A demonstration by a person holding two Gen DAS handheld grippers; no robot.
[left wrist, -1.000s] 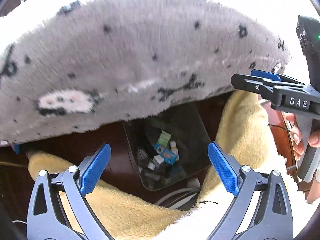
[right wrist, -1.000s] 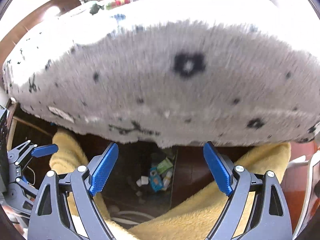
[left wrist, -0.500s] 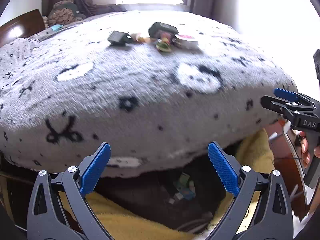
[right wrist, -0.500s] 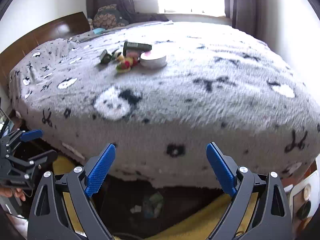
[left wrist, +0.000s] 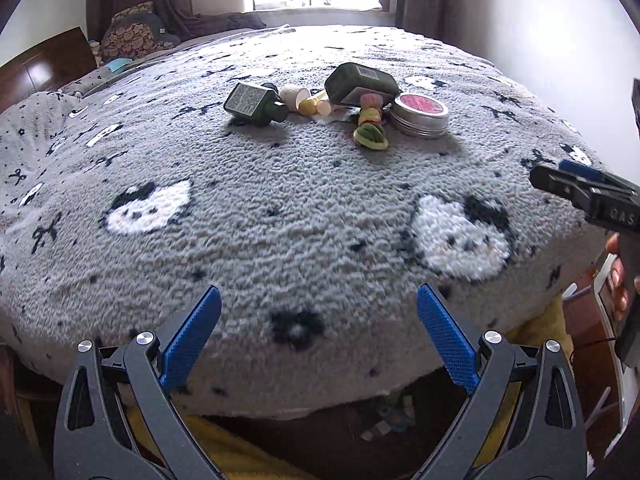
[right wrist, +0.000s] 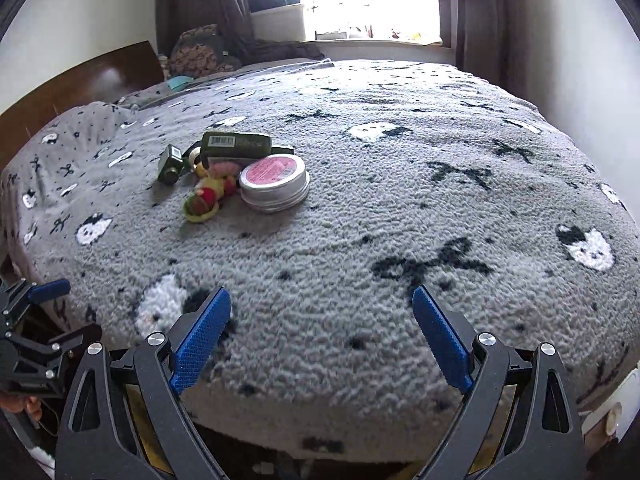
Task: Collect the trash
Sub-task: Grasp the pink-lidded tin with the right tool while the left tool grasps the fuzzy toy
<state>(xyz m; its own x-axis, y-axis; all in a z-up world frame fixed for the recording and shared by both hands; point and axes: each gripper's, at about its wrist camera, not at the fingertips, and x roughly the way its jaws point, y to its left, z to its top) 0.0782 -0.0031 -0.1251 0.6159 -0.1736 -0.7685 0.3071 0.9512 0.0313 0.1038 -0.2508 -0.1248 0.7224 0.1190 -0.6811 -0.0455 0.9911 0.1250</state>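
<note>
A cluster of items lies on the grey fleece bed cover [left wrist: 304, 208]: a small dark green bottle [left wrist: 254, 104], a larger dark green bottle [left wrist: 360, 84], a round tin with a pink lid [left wrist: 420, 114], a small white and yellow tube [left wrist: 308, 102] and a colourful fabric bundle [left wrist: 370, 128]. The same cluster shows in the right wrist view, with the tin [right wrist: 276, 184] nearest. My left gripper [left wrist: 318, 340] is open and empty above the bed's near edge. My right gripper [right wrist: 320, 340] is open and empty, also at the near edge.
A dark bin with small scraps [left wrist: 384, 420] sits on the floor below the bed edge, beside a yellow blanket [left wrist: 248, 456]. A wooden headboard [right wrist: 80, 92] and pillows are at the far left. A window with curtains [right wrist: 360, 0] is behind the bed.
Both grippers have risen from floor level by the bin to above the bed edge. The bed top and the cluster of items have come into view. Both stay open.
</note>
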